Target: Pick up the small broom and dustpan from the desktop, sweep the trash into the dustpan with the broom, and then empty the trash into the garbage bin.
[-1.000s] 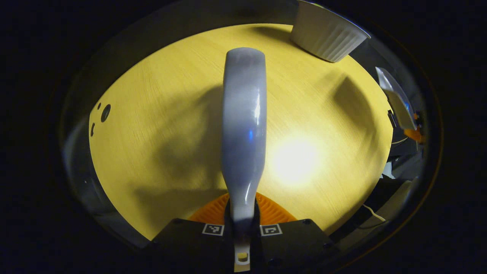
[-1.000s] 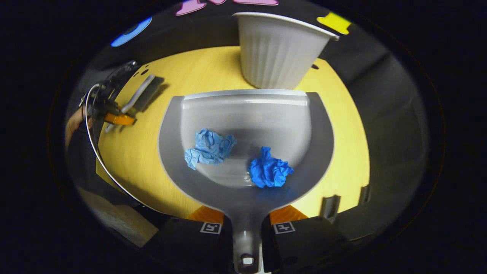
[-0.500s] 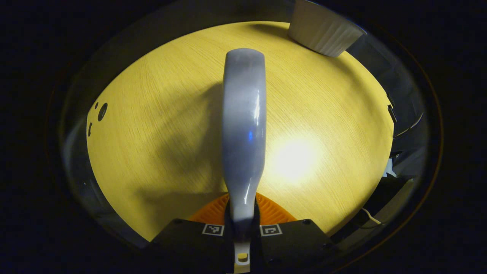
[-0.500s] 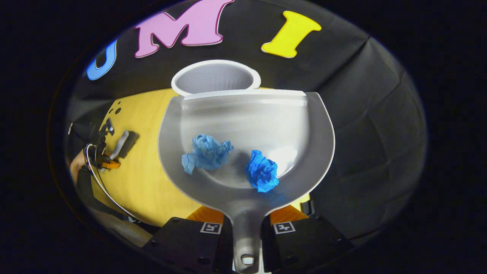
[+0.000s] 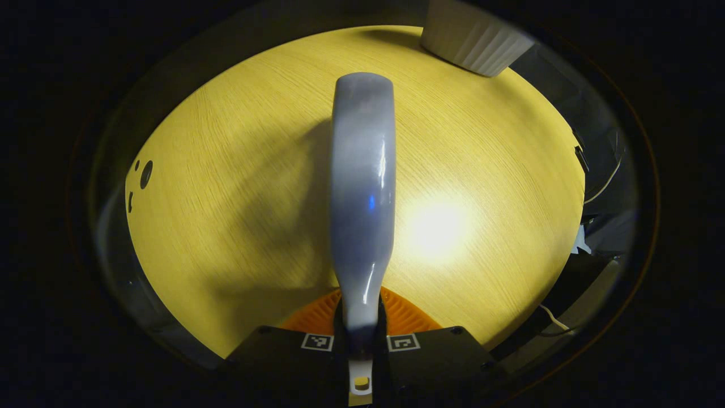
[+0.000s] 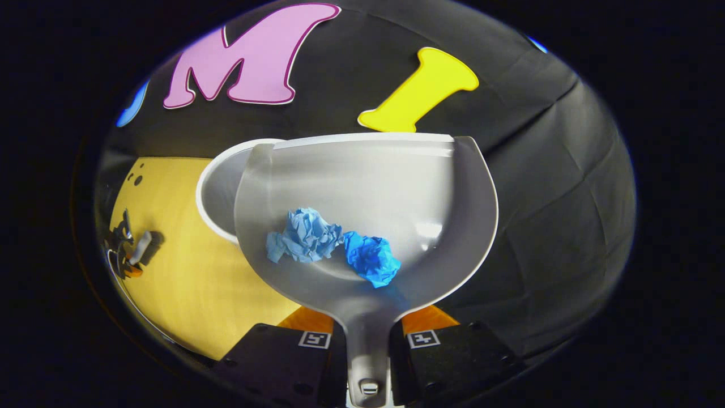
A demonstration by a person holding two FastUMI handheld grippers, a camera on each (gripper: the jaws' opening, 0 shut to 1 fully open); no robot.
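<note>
Over yellow wooden desktop (image 5: pixel 238 187), broom (image 5: pixel 362 187), white bin (image 6: pixel 218 195), black cloth wall (image 6: pixel 538 187)

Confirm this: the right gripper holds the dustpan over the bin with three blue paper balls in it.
Not three: the right gripper view shows two blue paper balls in the dustpan. The right gripper does hold it over the bin.

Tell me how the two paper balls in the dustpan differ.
The left paper ball is pale blue; the right paper ball is a deeper, saturated blue. The left one looks larger and looser, the right one tighter and lower, nearer the handle. Both are crumpled, touching, and lying in the dustpan held by the right gripper.
</note>
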